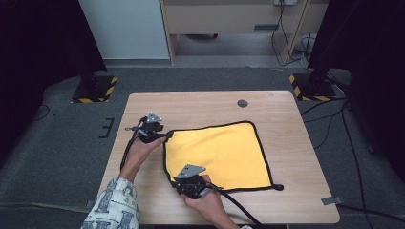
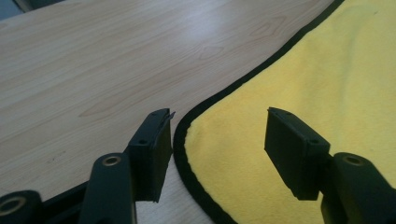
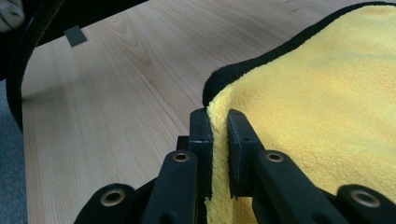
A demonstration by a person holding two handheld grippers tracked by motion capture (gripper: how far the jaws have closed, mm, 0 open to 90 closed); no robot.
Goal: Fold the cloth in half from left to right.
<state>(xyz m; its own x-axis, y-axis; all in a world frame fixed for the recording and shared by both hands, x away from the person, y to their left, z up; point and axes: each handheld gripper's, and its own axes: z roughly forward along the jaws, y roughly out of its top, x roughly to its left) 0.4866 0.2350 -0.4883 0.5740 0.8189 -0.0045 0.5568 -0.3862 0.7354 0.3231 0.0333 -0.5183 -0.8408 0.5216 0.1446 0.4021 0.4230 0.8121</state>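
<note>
Yellow cloth [image 1: 218, 155] lies flat mid-table [image 1: 200, 102]. Right gripper [image 3: 219, 140] pinches its near-left corner, jaws nearly closed on a raised fold. Left gripper [image 2: 217, 140] straddles the far-left corner, jaws wide, nothing gripped, likely preparing a fold.

Yellow cloth [image 1: 219, 155] with black trim, spread flat on the tabletop [image 1: 200, 107], near corner lifted and pinched.

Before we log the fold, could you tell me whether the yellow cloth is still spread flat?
Mostly spread: the yellow cloth lies flat, one near corner pinched by the right gripper.
</note>
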